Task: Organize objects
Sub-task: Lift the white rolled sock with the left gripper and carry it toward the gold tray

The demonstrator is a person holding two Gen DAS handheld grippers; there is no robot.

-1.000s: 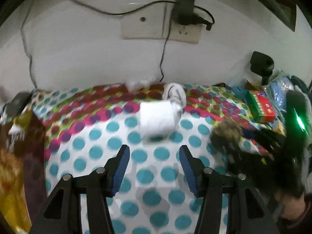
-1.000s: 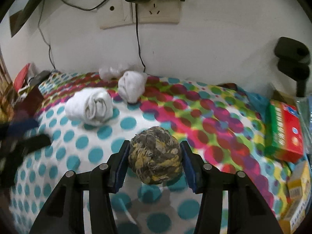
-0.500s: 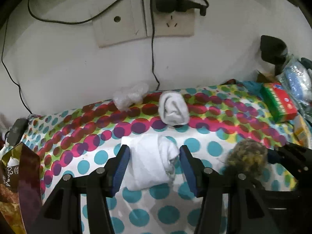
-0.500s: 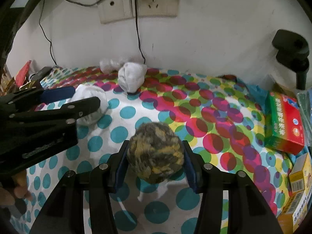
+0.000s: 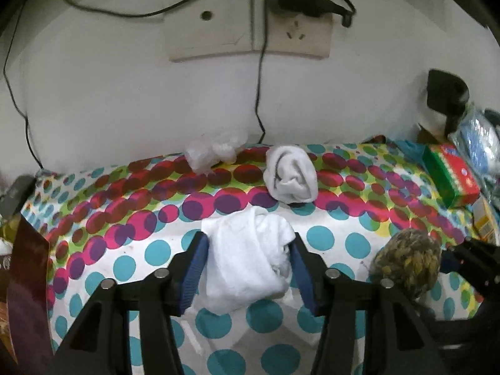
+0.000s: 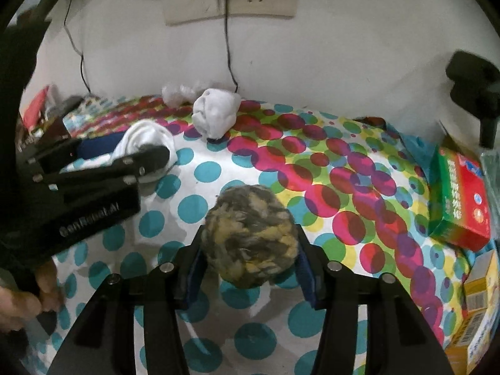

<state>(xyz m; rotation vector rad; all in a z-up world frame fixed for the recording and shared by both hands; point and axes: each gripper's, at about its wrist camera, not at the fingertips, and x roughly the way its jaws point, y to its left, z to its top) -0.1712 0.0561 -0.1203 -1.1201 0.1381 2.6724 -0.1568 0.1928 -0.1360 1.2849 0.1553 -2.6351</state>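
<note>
Left gripper (image 5: 248, 265) half open around a soft white sock roll (image 5: 247, 262), pads perhaps touching, right gripper (image 6: 248, 256) clamped on a rough round yarn ball (image 6: 248, 234), dotted cloth (image 6: 328, 168)

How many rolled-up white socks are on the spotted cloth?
2: one rolled white sock bundle between the left gripper fingers, another white sock roll behind it near the wall. Others may be hidden.

Left gripper (image 5: 248, 267): black angular frame, blue pads (image 5: 193, 270) lining jaws, round silver screws on top. Right gripper (image 6: 248, 268): same black build, blue pads, silver screws. Left body bears pale lettering; bare-skinned hand (image 6: 23, 300) grips it.
</note>
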